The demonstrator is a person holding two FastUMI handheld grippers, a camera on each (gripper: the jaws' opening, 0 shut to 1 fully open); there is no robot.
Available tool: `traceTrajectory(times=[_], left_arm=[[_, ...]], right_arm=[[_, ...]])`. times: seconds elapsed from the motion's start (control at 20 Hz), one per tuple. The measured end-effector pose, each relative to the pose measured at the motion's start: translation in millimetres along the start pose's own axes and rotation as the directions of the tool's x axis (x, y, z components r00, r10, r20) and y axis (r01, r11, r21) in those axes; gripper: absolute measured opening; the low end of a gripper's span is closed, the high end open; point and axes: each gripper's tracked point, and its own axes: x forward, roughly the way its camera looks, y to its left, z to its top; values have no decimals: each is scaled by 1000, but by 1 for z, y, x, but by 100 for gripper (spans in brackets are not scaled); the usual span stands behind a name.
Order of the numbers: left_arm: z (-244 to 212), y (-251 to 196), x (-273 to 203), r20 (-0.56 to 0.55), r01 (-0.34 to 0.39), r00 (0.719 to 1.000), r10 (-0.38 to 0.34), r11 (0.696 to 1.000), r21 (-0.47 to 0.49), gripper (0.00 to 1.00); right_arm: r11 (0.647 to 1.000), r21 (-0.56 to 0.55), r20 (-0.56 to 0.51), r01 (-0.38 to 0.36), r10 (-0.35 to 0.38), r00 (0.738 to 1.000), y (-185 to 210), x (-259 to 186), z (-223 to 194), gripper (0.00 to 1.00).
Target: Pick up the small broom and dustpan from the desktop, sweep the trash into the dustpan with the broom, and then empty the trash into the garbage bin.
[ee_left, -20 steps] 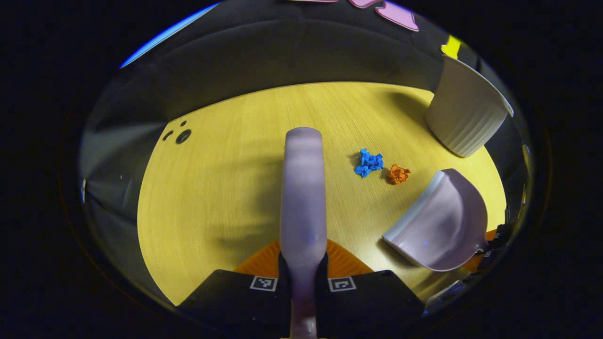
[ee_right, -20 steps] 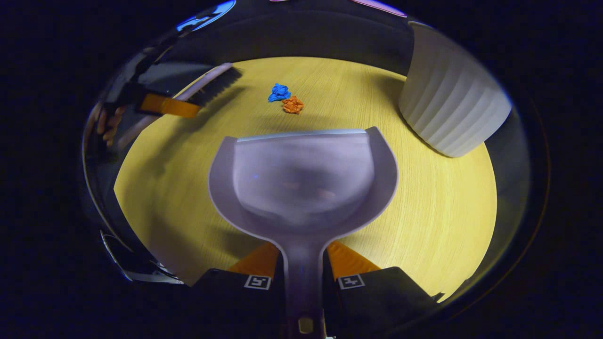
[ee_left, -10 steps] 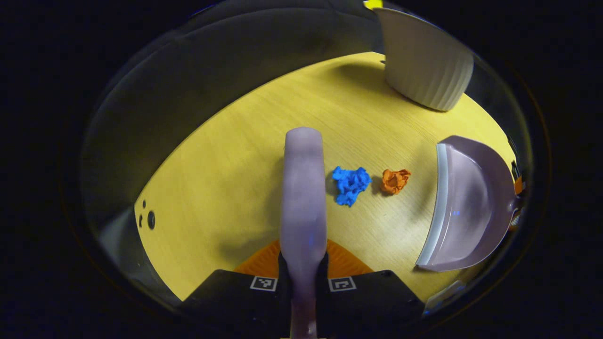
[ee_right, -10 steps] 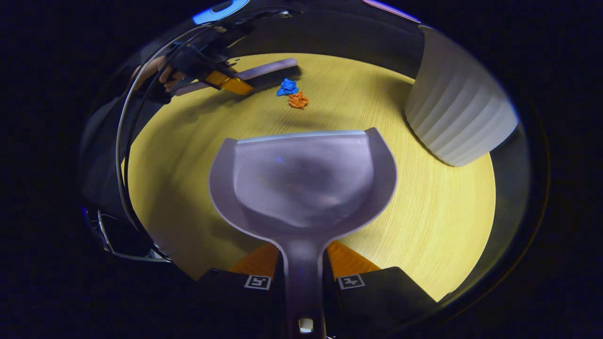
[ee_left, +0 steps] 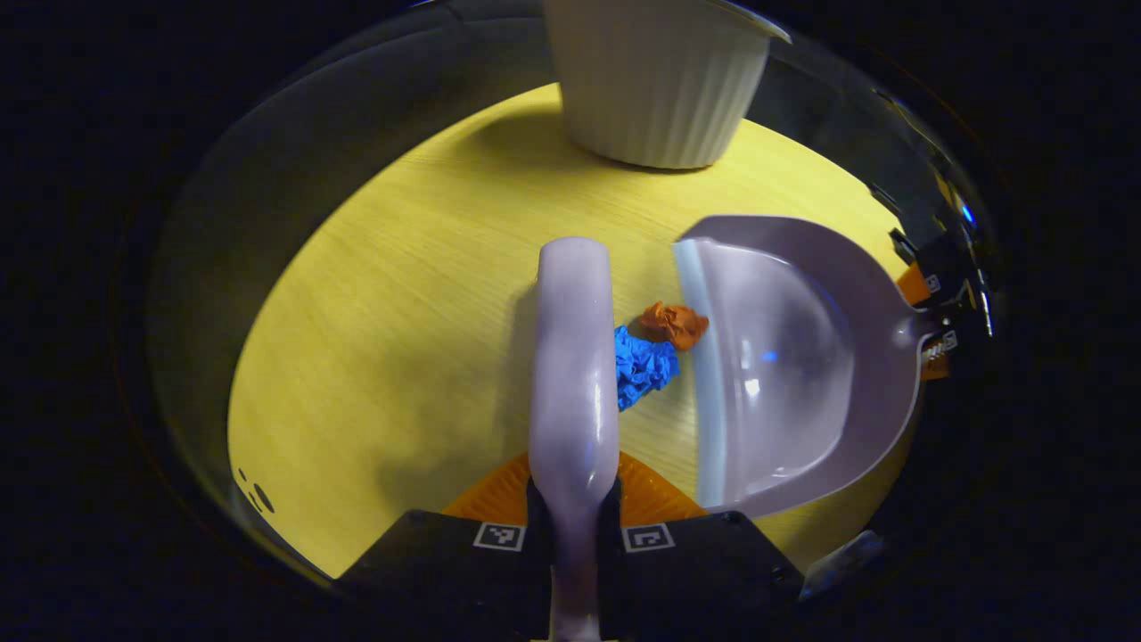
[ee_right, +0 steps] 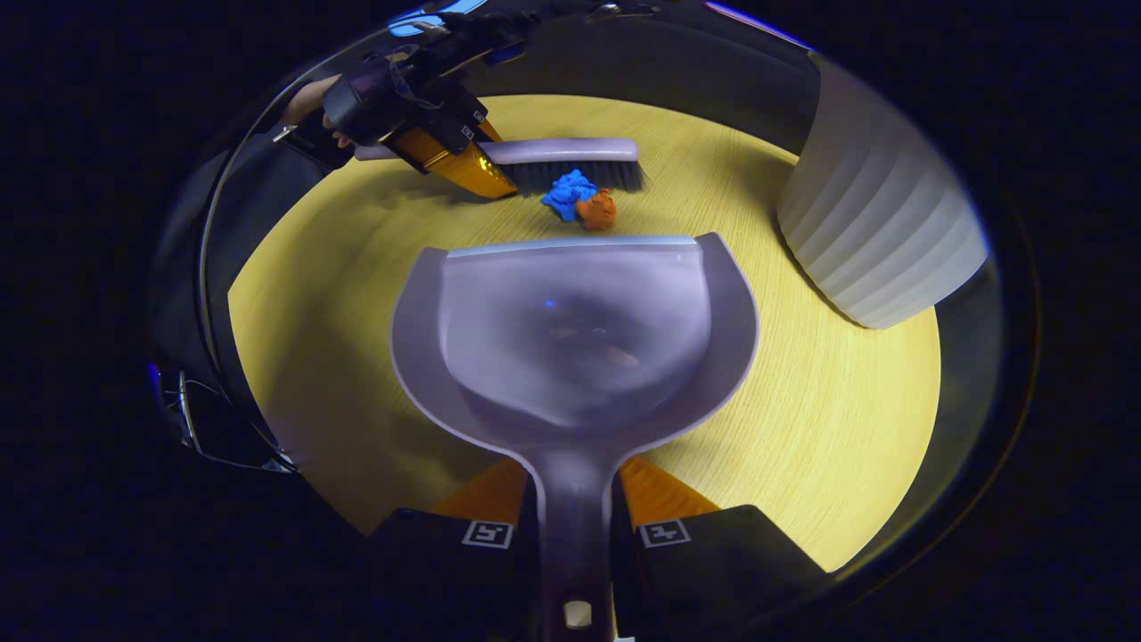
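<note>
The left gripper (ee_left: 573, 499) squeezes the broom (ee_left: 575, 357); the right gripper (ee_right: 575, 526) squeezes the dustpan (ee_right: 570, 339). The broom should push both paper balls (ee_left: 646, 361) gently right, over the pan's edge.

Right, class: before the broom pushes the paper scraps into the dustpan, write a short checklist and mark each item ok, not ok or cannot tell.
1. Left gripper shut on broom: ok.
2. Right gripper shut on dustpan: ok.
3. Blue scrap and orange scrap lie between broom and dustpan: ok.
4. Dustpan lip flat on the table: cannot tell.
5. Scraps inside the dustpan: not ok.
6. Bin upright nearby: ok.
</note>
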Motion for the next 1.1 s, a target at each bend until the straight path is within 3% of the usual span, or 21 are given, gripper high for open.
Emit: traceTrajectory(times=[0.1,0.2,0.25,0.45,0.65,0.8,0.85,1.0,1.1], left_arm=[[-2,-24,-2,-15,47,999,-47,998,42,25],[-3,-52,-2,-26,125,992,-124,991,44,25],[-1,-61,-2,-24,151,988,-151,988,26,25],[-4,-103,-5,17,257,966,-257,958,-130,25],[-13,-109,-19,96,202,978,-185,952,-230,25],[-20,-110,-45,181,169,977,-114,930,-325,25],[-22,-109,-53,212,159,974,-86,920,-358,25],[-41,-104,-77,287,125,958,17,874,-470,25],[-67,-106,-83,320,117,945,74,834,-539,25]], right_arm=[[1000,-4,-1,1,-1,1000,0,0,-4,32],[1000,-12,9,5,-5,1000,-2,2,-3,36],[1000,-6,11,5,-5,1000,-2,2,-4,41],[999,44,9,6,-7,1000,-1,1,2,36],[997,76,39,13,-16,999,-3,-3,9,36],[994,111,47,21,-26,999,-4,-2,7,34],[992,124,48,21,-27,998,-4,0,7,32],[991,131,62,33,-41,997,-5,-1,9,41],[991,126,76,43,-53,996,-5,-7,12,36]])
